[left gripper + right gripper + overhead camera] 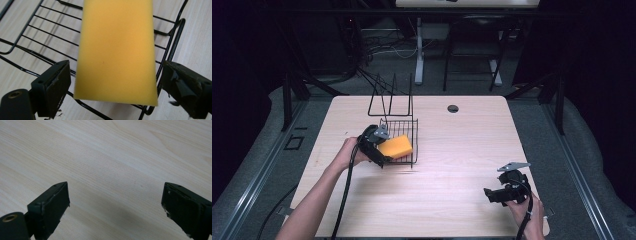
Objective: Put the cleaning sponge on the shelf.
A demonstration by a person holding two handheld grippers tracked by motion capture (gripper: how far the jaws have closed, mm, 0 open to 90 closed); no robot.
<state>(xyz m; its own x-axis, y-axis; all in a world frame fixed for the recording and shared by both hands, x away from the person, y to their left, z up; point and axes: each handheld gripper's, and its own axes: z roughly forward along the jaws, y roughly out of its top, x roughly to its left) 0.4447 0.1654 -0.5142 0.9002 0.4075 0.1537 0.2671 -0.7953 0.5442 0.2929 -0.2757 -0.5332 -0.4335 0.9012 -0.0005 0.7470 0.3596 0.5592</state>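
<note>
A yellow sponge (396,148) (116,55) lies tilted in a low black wire basket (413,131) (175,32) left of the table's middle. My left gripper (379,150) (115,71) reaches into the basket from the left, its jaws on either side of the sponge's near end. The jaws stand open, with a thin gap between each pad and the sponge. My right gripper (490,195) (115,192) is at the front right of the table, pointing left. It is open over bare wood with nothing between its jaws.
Tall black wire dividers (389,95) rise from the basket's far side. A round cable hole (453,108) sits near the far edge of the light wooden table (462,150). Beyond the table stand the white legs of a desk (418,50) and loose cables on the floor.
</note>
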